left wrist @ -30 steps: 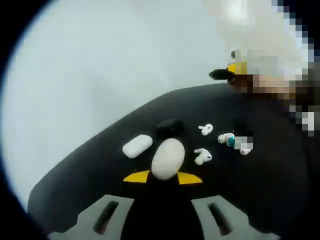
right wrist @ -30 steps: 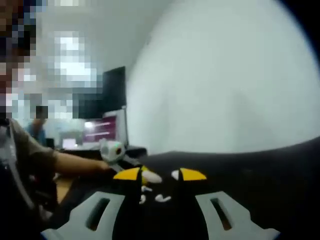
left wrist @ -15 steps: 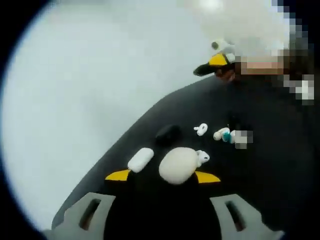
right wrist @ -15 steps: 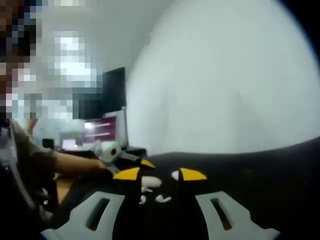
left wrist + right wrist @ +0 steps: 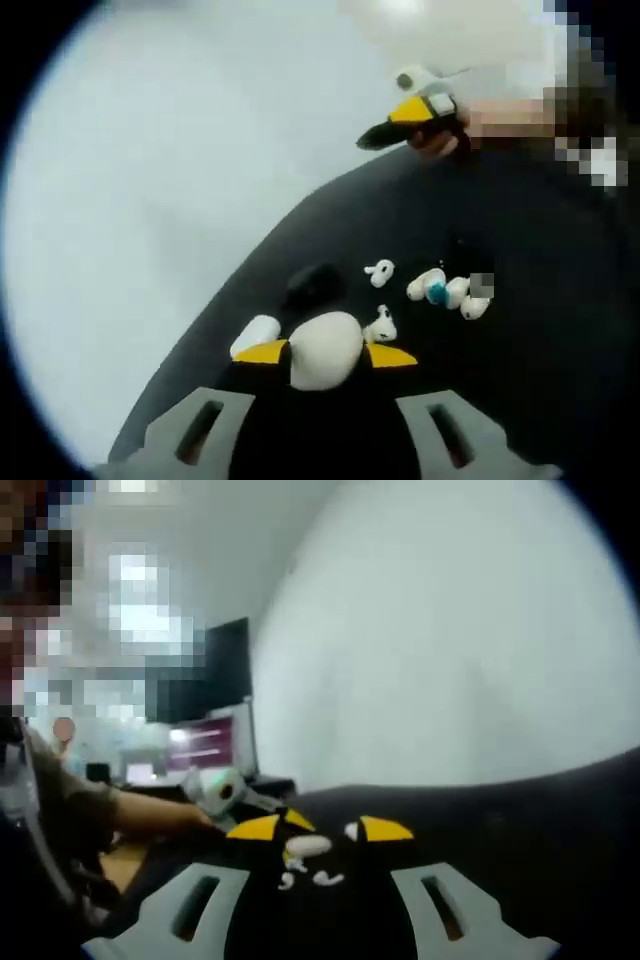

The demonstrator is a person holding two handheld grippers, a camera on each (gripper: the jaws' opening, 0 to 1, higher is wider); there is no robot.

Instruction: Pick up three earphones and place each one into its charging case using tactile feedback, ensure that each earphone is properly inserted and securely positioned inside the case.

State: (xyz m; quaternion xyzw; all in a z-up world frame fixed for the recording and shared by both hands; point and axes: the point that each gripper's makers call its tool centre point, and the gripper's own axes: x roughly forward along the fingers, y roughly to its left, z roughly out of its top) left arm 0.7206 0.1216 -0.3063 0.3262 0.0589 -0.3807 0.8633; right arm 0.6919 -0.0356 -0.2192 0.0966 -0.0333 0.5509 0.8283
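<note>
Hovering over black table surface (image 5: 520,330), left gripper (image 5: 327,354) with yellow-tipped jaws spread apart, flanking white oval charging case (image 5: 322,349) on either side; contact with case not resolvable, so not calling it clamped. Lying just left of that, second white charging case (image 5: 255,335), flatter, partly hidden behind left yellow tip. Sitting behind both, dark case (image 5: 312,284), blurred against the black surface. Resting just beside the oval case on its right, one white earphone (image 5: 380,326); lying a bit farther back, second white earphone (image 5: 379,272); clustering to the right of that, white pieces with a teal part (image 5: 440,290), too blurred to count or name further. Showing at top of left gripper view, right gripper (image 5: 405,122), yellow tip and dark jaw, held by a hand at far edge of the surface. Looking along right gripper (image 5: 318,830) in right gripper view: jaws standing apart, nothing between them, hovering low over the surface with small white earphone pieces (image 5: 322,879) ahead, blurred. Entering from left in that view, left gripper (image 5: 225,790) with a person's sleeve (image 5: 70,800) behind it. Glowing in background, monitor (image 5: 205,740).
</note>
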